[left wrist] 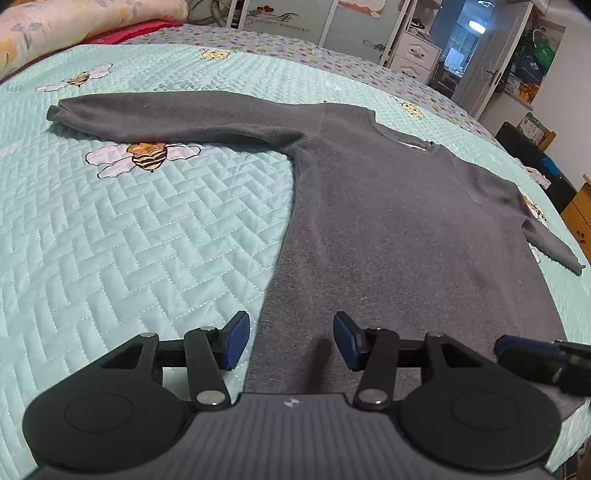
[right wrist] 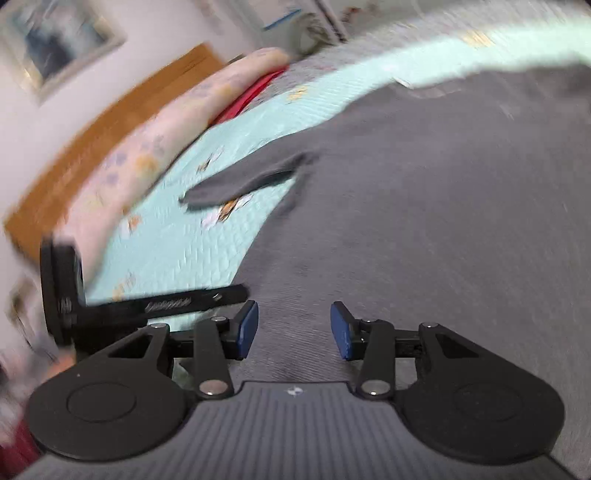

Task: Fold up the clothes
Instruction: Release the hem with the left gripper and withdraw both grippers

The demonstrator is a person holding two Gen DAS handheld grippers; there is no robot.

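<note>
A dark grey long-sleeved sweater (left wrist: pixel 388 206) lies flat on the bed, collar at the far side, one sleeve (left wrist: pixel 147 114) stretched out to the left and the other sleeve (left wrist: pixel 554 243) angled down at the right. My left gripper (left wrist: pixel 291 341) stands open just over the sweater's left bottom hem, nothing between its blue pads. The right gripper's tip (left wrist: pixel 539 354) shows at the right edge of that view. In the blurred right wrist view my right gripper (right wrist: pixel 294 329) is open above the sweater (right wrist: pixel 424 192), and the left gripper (right wrist: pixel 147 306) shows at the left.
A mint quilted bedspread (left wrist: pixel 129 236) with bee prints covers the bed. A floral pillow (left wrist: pixel 55 26) and a red cloth (left wrist: pixel 133 29) lie at the head. White drawers (left wrist: pixel 415 55) and a door (left wrist: pixel 491 74) stand beyond the far side. A wooden headboard (right wrist: pixel 110 125) lines the wall.
</note>
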